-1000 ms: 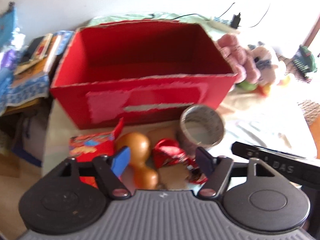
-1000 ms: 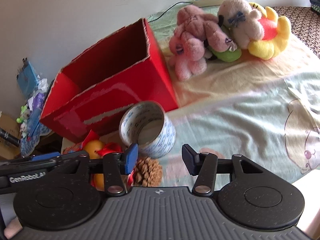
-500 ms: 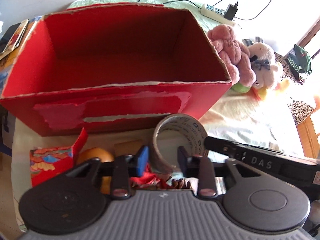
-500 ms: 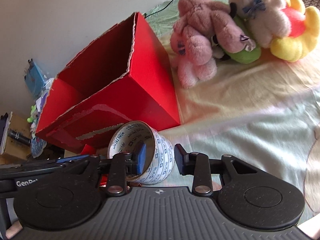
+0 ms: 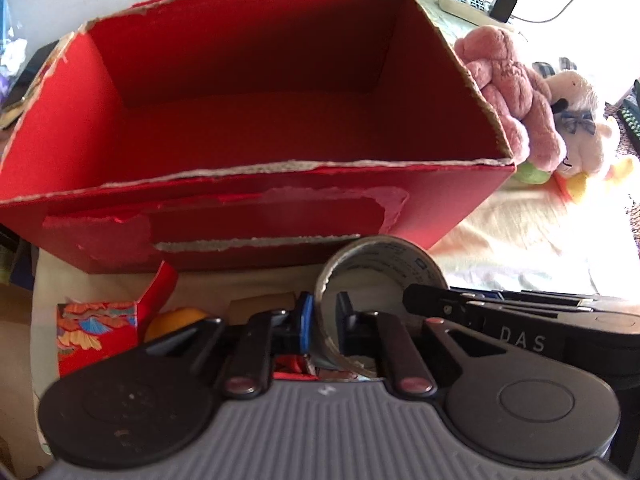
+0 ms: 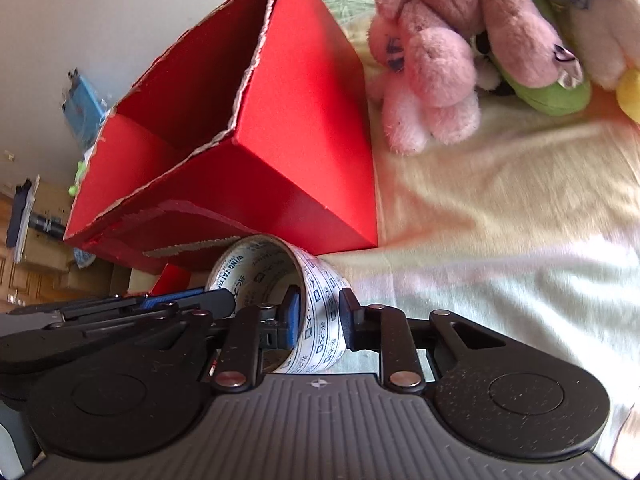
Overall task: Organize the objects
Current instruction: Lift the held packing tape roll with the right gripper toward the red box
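A roll of printed white tape stands on edge just in front of the open red cardboard box. My left gripper is shut on the roll's left wall, blue finger outside and black finger inside the ring. In the right wrist view, my right gripper is shut on the tape roll's right wall, with its blue finger inside. The red box is empty as far as I see. Each gripper's body shows in the other's view.
A pink plush and a white plush lie right of the box. A power strip sits behind it. A red patterned packet, an orange object and a red wrapper lie under the grippers.
Both grippers went from open to shut, each closing on a wall of the tape roll. Both moved closer to the red box, which now fills more of each view.
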`<state>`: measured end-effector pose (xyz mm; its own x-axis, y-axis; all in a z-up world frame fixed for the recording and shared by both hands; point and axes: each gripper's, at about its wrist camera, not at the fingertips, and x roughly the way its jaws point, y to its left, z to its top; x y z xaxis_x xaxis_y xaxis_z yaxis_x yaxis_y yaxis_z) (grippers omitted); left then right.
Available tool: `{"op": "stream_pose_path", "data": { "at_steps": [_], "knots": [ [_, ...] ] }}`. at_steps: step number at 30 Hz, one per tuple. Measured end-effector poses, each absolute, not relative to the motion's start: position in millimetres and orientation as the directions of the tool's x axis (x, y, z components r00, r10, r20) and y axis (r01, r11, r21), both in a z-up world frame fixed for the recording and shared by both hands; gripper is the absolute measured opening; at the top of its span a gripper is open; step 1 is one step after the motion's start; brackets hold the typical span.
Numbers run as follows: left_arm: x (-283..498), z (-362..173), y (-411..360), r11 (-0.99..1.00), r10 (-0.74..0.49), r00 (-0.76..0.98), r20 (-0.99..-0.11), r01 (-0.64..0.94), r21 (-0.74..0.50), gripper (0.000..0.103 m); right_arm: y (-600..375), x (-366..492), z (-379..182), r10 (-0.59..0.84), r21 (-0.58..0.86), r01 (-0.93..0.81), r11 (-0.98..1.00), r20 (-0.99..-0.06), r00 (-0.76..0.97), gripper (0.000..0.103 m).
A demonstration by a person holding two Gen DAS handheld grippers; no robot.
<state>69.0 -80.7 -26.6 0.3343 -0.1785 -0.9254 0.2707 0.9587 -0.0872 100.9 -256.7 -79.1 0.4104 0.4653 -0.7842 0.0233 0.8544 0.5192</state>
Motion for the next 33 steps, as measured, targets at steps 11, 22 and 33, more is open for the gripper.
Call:
{"op": "stream_pose_path", "data": {
  "at_steps": [11,22,33],
  "knots": [
    [34,-4,-134,0.909,-0.268,0.312,-0.912,0.395,-0.132,0.004,-320,81,-59,0.37,0.438,0.067,0.897,-0.824,0.428,0.016],
    [27,40,-212,0.822,-0.402,0.388,-0.829,0.552,-0.14,0.003,-388,52,-15,0.256,0.4,0.129,0.907,-0.769,0.586,0.014],
    [58,117,-196,0.82,-0.48,0.556,-0.678,0.56,-0.121,0.003,-364,98,54,0.286,0.445,0.011,0.896,-0.595,0.751,0.014]
  ]
}}
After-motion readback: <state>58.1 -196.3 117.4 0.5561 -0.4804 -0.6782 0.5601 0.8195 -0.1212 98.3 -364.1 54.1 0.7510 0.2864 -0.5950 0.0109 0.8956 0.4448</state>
